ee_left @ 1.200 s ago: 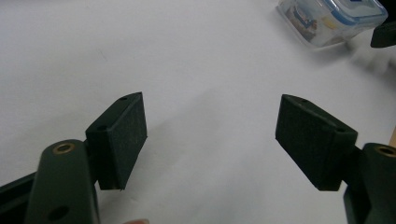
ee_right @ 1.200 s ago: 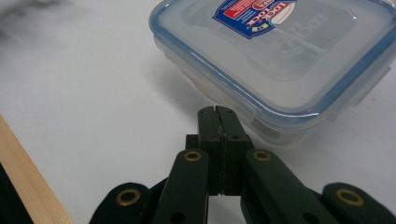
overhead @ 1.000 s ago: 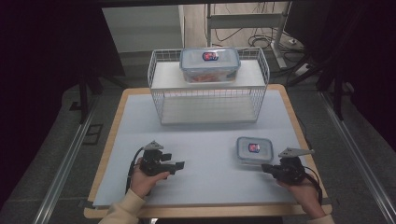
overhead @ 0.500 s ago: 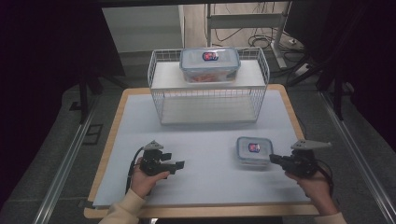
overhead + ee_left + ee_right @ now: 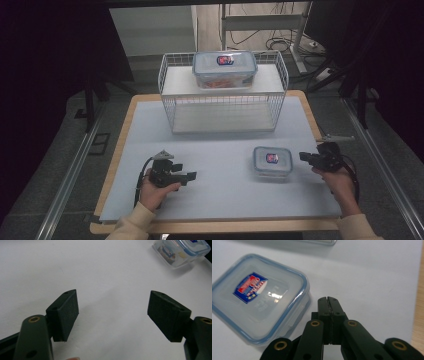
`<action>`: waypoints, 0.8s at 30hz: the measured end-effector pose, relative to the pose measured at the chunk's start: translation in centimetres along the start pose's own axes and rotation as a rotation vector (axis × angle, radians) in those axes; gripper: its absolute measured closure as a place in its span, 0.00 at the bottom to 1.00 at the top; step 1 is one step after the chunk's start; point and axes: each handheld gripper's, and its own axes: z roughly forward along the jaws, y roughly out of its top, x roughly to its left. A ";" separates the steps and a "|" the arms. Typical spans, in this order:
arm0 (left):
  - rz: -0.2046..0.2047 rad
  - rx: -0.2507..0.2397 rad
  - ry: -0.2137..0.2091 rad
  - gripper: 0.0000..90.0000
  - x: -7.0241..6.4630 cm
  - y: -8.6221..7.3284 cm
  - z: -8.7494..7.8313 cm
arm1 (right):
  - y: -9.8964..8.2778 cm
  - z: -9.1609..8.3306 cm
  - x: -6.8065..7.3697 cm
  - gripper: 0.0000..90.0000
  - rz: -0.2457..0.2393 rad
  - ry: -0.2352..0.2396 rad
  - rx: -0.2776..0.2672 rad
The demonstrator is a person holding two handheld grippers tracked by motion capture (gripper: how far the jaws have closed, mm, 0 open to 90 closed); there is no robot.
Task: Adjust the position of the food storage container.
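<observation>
On the pale worktop (image 5: 215, 150), a small square container (image 5: 272, 161) with a clear lid, a blue rim and a red-and-blue label sat toward the person's right, flat and closed. The right tool (image 5: 304, 156) lay level just beside that container's right edge, its tip pointing at the side wall; from above a narrow gap showed between them. In the right gripper view the right tool (image 5: 328, 300) had its two black jaws pressed together with nothing between them, and the small square container (image 5: 259, 307) filled the left part, its near corner and side latch close to the closed tip; whether they touched could not be told. The left tool (image 5: 190, 176) rested low over the worktop near the person's left, well apart from the container, pointing toward it. In the left gripper view the left tool (image 5: 112, 315) stood with its jaws spread wide over bare worktop, holding nothing, and the small square container (image 5: 180, 252) showed far off in the upper right corner. Behind, a white wire basket (image 5: 170, 95) stood at the far side of the worktop, with a larger clear container (image 5: 225, 70) resting on top of it.
</observation>
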 end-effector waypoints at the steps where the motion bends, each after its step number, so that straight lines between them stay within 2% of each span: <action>1: 0.000 0.001 0.000 0.27 0.0 0.0 0.0 | 0.0 0.3 0.1 0.99 -0.004 0.001 0.013; 5: 0.002 0.002 0.000 0.27 -0.1 0.0 0.1 | 0.2 1.1 0.8 0.99 -0.029 0.008 0.046; 16: 0.002 0.004 0.001 0.27 0.0 0.0 0.1 | 1.0 1.7 1.8 0.99 -0.048 0.004 0.054; 24: 0.002 0.005 0.004 0.27 0.1 0.0 0.1 | 1.4 2.2 3.5 0.99 -0.072 0.043 0.051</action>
